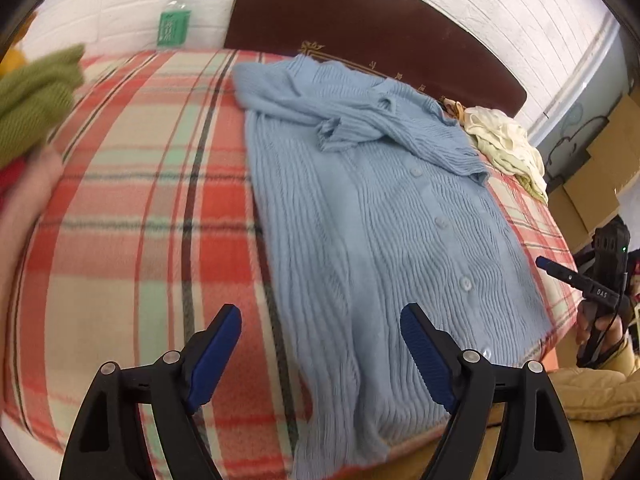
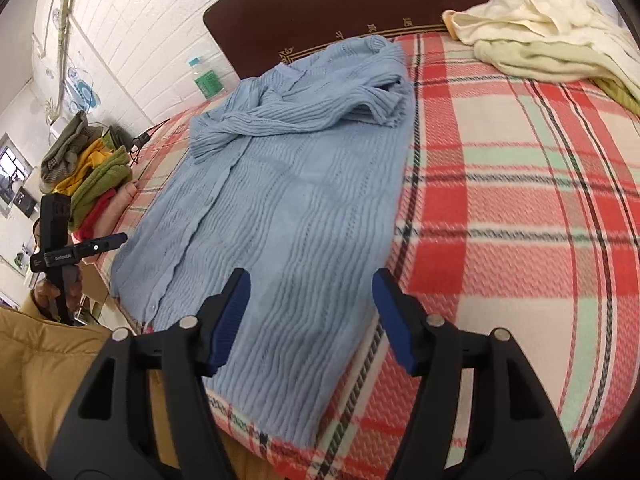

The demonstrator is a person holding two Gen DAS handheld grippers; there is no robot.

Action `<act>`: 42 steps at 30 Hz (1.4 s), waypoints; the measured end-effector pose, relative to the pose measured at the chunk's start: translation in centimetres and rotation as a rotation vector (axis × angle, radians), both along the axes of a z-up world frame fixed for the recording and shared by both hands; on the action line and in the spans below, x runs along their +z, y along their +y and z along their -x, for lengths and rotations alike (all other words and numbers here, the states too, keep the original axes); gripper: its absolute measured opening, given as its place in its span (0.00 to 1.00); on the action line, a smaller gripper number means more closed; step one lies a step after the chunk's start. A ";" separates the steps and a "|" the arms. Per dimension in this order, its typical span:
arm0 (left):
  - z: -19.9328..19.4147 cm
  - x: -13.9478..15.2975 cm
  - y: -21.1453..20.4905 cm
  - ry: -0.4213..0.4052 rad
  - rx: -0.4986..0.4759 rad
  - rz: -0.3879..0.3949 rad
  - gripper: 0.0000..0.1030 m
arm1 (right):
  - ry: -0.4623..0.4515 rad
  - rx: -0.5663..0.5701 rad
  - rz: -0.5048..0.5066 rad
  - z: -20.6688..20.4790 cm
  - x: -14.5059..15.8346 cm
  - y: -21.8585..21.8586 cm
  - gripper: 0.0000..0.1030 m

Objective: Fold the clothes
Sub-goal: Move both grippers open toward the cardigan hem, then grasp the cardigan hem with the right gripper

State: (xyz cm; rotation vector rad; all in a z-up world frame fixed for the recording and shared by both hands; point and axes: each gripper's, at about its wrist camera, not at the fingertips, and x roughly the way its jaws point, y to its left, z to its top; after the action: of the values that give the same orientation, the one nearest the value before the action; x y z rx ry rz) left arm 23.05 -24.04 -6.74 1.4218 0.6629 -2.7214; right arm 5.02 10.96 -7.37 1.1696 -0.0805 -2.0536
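- Left gripper (image 1: pixel 321 354): I see its jaws spread wide, holding nothing, above the near hem.
- Right gripper (image 2: pixel 311 320): likewise spread and empty.
- Blue cardigan (image 1: pixel 372 216): lies flat on the plaid blanket (image 1: pixel 132 200) ahead of both grippers, sleeves crossed at its far end.
- Cream garment (image 2: pixel 552 36): far right of my right gripper.
- Folded pile (image 2: pixel 96 176): far left of it.

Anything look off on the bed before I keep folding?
The blue cardigan lies flat, but its sleeves are bunched and crossed unevenly near the collar. A cream garment sits crumpled by the headboard. Nothing looks damaged.
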 end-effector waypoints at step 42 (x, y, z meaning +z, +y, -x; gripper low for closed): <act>0.9 -0.9 7.7 -0.049 -0.058 0.198 0.22 | 0.221 0.025 -0.284 -5.9 -2.7 -3.8 0.14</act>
State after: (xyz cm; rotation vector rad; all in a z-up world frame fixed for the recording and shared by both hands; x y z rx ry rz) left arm 22.12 -16.31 -7.61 1.4756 0.3441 -2.6948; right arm 10.88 7.19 -10.04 1.0929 0.3415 -2.2077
